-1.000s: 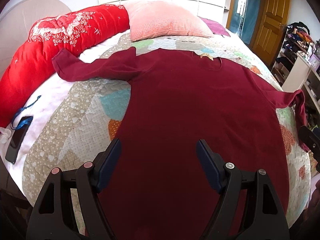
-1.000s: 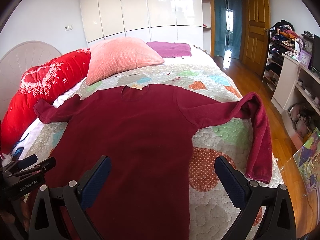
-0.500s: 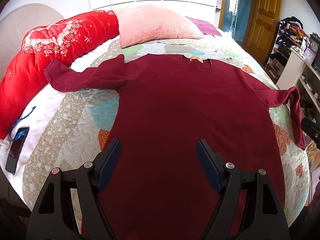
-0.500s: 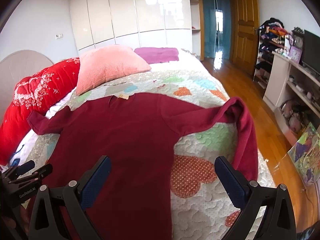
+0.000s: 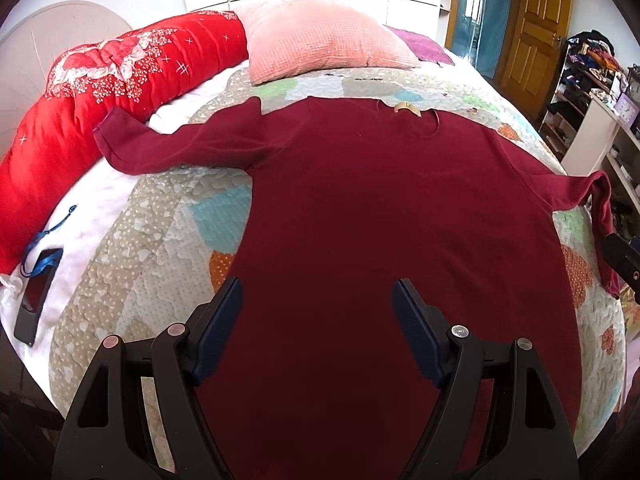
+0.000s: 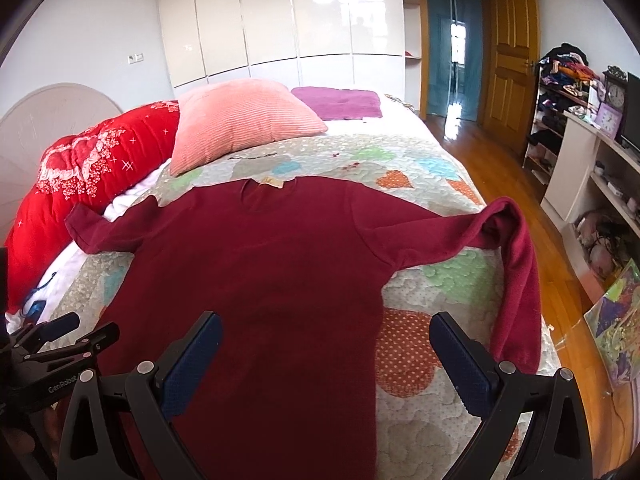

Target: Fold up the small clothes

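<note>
A dark red long-sleeved sweater [image 5: 380,216] lies flat, front down, on the patchwork quilt [image 5: 160,248], collar toward the pillows. Its left sleeve [image 5: 168,148] stretches toward the red bolster. Its right sleeve [image 6: 516,272] hangs over the bed's right edge. My left gripper [image 5: 318,300] is open and empty above the sweater's lower body. My right gripper [image 6: 326,336] is open and empty above the sweater's lower right side; the left gripper [image 6: 60,332] shows at its left edge.
A red floral bolster [image 5: 100,92], a pink pillow [image 5: 320,44] and a purple cushion [image 6: 340,102] lie at the head. A phone with a blue strap [image 5: 36,292] lies on the white sheet at left. Wood floor [image 6: 500,168], shelves and a door stand right.
Both grippers have pulled back and risen slightly, so the views widen and show more of the room. The sweater has not moved. Both grippers stay open.
</note>
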A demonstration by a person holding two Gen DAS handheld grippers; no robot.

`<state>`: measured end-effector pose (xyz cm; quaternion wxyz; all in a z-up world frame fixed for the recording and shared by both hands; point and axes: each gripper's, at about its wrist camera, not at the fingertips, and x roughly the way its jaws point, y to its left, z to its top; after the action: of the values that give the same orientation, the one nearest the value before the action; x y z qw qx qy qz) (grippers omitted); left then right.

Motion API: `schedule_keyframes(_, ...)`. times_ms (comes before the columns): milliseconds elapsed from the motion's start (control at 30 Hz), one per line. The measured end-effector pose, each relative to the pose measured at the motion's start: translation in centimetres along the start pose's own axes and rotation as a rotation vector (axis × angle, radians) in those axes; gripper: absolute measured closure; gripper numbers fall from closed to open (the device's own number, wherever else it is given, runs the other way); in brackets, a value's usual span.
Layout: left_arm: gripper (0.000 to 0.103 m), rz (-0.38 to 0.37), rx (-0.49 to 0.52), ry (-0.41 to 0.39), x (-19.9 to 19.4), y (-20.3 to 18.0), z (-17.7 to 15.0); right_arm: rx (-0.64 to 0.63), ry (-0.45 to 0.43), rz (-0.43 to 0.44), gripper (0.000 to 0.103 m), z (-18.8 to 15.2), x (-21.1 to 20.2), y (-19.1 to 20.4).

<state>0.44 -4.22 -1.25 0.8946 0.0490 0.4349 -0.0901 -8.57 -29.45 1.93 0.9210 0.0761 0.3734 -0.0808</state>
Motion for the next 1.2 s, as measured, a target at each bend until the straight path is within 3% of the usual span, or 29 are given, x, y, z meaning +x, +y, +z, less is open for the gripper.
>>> schedule_keyframes(533,0.026,0.03,-0.009,-0.034,0.1,1.3,1.2,0.004,0.024,0.048,0.0,0.8,1.0,2.2)
schedule_keyframes(1200,0.026,0.04,-0.035,-0.033,1.1,3.0,1.7,-0.048,0.051,0.049,0.0,1.1,2.9,5.5)
